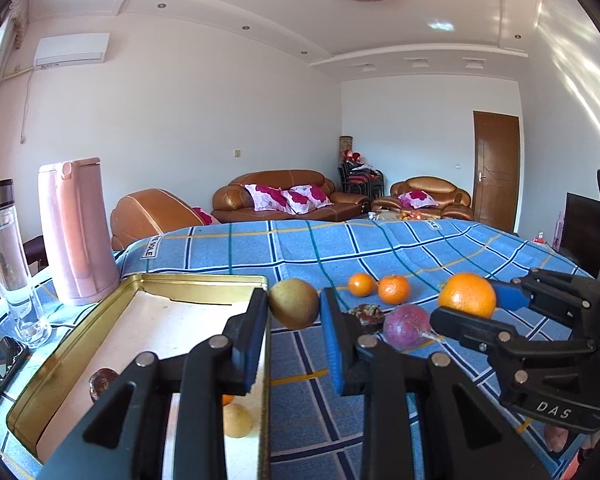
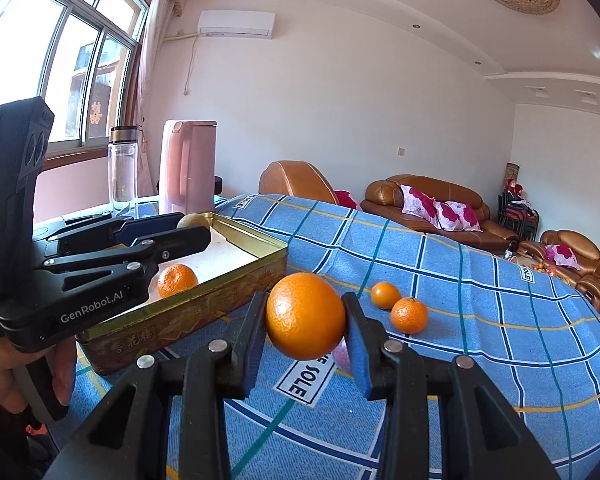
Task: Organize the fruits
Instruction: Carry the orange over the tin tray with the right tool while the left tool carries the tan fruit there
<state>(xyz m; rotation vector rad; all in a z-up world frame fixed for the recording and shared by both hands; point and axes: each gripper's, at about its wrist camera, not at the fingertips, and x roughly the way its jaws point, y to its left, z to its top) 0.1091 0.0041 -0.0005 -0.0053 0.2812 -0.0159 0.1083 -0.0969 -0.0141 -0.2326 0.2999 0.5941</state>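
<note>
Your left tool (image 1: 294, 308) is clenched on a yellow-green pear (image 1: 294, 303), its blue pads pressing both sides and the fruit lifted just past the right rim of the gold tin (image 1: 196, 282). Your right tool (image 2: 305, 320) grips a large orange (image 2: 305, 317) the same way, held clear above the blue checked cloth (image 2: 480, 280) on the bench. The tin lies to your left of both tools; a mandarin (image 2: 177, 274) rests inside it. Two more mandarins (image 1: 394, 289) sit on the cloth beyond the tools, with a purple fruit (image 1: 406, 326) nearer. Your left tool blocks much of the tin's floor, so a brownish round item (image 1: 102, 382) there is hard to identify, and the dark lump (image 1: 366, 314) beside the purple fruit is unclear.
</note>
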